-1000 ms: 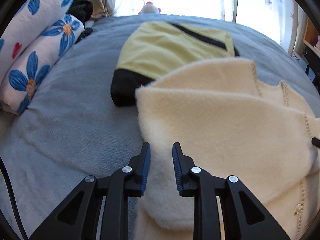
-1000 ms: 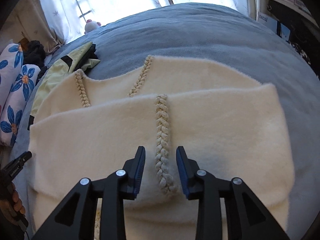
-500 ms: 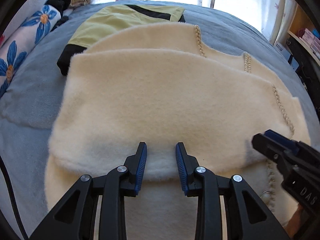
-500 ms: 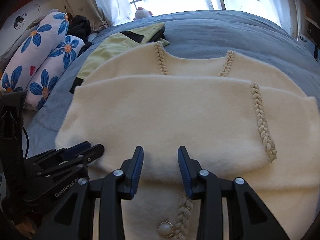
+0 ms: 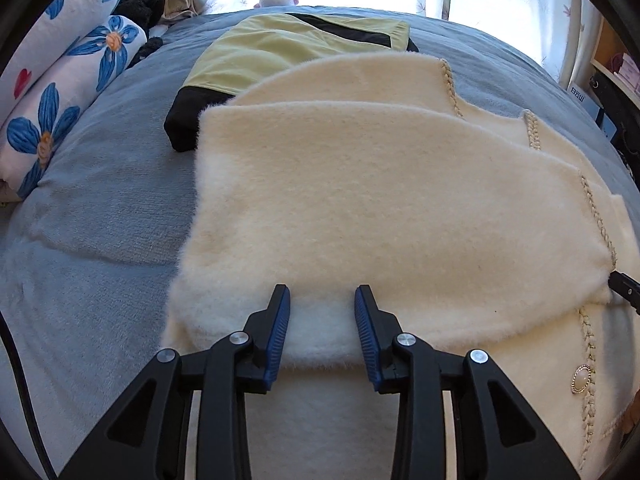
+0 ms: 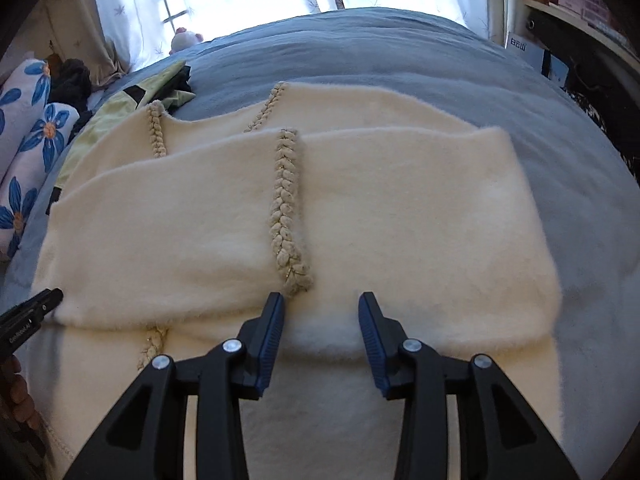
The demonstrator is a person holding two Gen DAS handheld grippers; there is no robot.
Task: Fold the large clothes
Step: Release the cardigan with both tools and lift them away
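Now both tools are opening, letting go of the folded edge: left tool [image 5: 322,322] and right tool [image 6: 322,328] stand narrow, holding nothing. The cream cardigan [image 5: 380,208] lies doubled on the bed [image 5: 100,208], fold at 6 o'clock; this fold looks laid.

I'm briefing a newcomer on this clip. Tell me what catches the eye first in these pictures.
A fluffy cream cardigan with braided trim fills the middle of the grey bed, its upper part folded down over the lower. Both grippers, left and right, hang over the fold's near edge, jaws opening with nothing pinched. Beyond lies a yellow-and-black garment, with blue-flowered pillows at the bed's left side.
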